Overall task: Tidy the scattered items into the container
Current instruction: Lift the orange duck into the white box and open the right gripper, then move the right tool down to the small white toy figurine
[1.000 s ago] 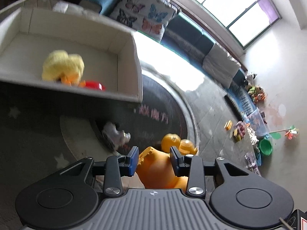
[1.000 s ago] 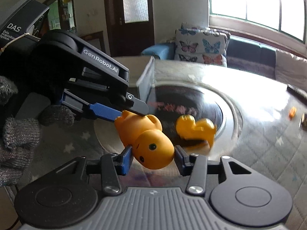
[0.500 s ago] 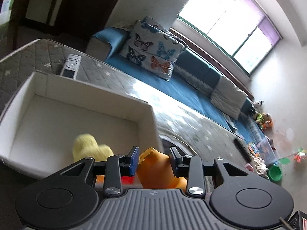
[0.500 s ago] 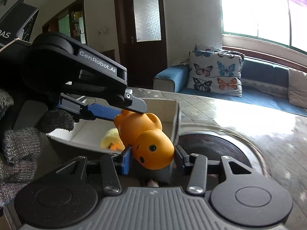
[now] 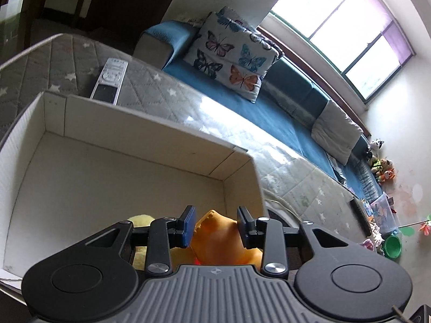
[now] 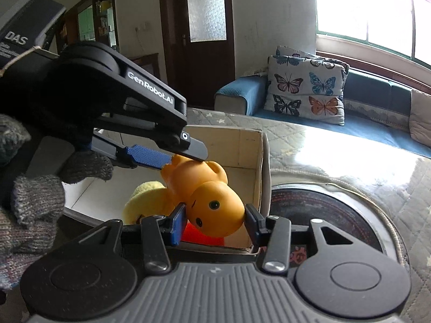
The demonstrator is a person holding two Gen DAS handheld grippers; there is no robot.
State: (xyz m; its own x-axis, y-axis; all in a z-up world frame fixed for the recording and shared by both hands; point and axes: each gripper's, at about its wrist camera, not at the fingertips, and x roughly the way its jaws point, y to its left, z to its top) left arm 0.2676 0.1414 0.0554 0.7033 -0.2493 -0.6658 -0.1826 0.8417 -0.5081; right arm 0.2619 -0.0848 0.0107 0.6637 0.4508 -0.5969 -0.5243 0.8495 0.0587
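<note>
A grey star-quilted mat (image 5: pixel 167 88) covers the surface, with a blue sofa (image 6: pixel 377 123) behind it. On the mat stands the white box (image 5: pixel 150 140). Above the box's open top, both grippers hold one orange duck toy (image 6: pixel 212 202): the right gripper (image 6: pixel 214 220) is closed on its head, the left gripper (image 5: pixel 215 227) clamps its tail end. Inside the box, beneath the duck, lie a yellow plush toy (image 6: pixel 145 202) and something red (image 6: pixel 202 238), perhaps a toy. A remote control (image 5: pixel 109 79) lies just beyond the box's far wall.
</note>
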